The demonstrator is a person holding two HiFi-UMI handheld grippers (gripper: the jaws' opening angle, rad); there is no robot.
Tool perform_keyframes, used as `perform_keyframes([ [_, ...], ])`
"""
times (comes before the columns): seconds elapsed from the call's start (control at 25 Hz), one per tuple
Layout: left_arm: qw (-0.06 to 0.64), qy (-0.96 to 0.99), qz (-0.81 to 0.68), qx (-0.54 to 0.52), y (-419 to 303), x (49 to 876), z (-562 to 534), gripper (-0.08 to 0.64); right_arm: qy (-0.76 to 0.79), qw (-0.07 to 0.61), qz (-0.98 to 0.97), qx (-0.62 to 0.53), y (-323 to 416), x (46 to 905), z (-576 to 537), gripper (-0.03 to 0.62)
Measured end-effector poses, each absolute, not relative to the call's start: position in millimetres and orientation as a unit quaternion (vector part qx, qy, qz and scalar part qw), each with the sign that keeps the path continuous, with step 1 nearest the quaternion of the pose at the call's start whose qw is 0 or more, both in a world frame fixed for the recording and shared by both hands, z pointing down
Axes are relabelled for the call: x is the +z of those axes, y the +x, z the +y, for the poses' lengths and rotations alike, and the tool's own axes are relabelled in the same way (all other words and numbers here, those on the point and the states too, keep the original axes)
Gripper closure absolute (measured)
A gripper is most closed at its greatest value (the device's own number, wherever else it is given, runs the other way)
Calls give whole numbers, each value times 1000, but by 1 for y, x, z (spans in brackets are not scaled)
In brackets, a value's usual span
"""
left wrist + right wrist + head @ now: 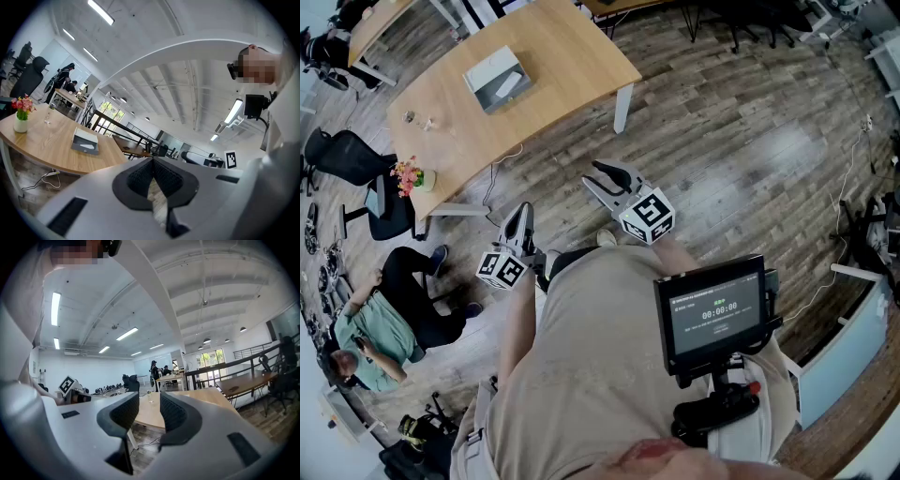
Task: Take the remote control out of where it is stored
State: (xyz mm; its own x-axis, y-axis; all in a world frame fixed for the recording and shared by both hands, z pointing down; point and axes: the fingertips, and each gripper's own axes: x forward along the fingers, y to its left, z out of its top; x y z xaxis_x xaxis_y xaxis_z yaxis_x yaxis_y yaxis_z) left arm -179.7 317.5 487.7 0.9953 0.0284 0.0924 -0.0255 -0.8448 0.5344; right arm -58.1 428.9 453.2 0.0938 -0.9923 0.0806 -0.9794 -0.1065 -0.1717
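An open grey box lies on the wooden table, with a white remote control inside it. The left gripper view shows the same box far off on the table. Both grippers are held near the person's waist, well short of the table and over the wood floor. The left gripper has its jaw tips together and holds nothing. The right gripper shows a gap between its pads with nothing in it, and points at the table's edge.
A flower vase and a glass stand at the table's left end. Black office chairs and a seated person are at the left. A screen hangs at the wearer's chest. Cables lie on the floor at the right.
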Motion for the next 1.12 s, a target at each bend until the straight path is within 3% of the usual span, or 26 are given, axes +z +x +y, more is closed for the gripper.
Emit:
perform_keyframes([
  [1.12,288,955,-1,73,-182,493,343,555,-735,41,670,-99,-60,459,458,443],
])
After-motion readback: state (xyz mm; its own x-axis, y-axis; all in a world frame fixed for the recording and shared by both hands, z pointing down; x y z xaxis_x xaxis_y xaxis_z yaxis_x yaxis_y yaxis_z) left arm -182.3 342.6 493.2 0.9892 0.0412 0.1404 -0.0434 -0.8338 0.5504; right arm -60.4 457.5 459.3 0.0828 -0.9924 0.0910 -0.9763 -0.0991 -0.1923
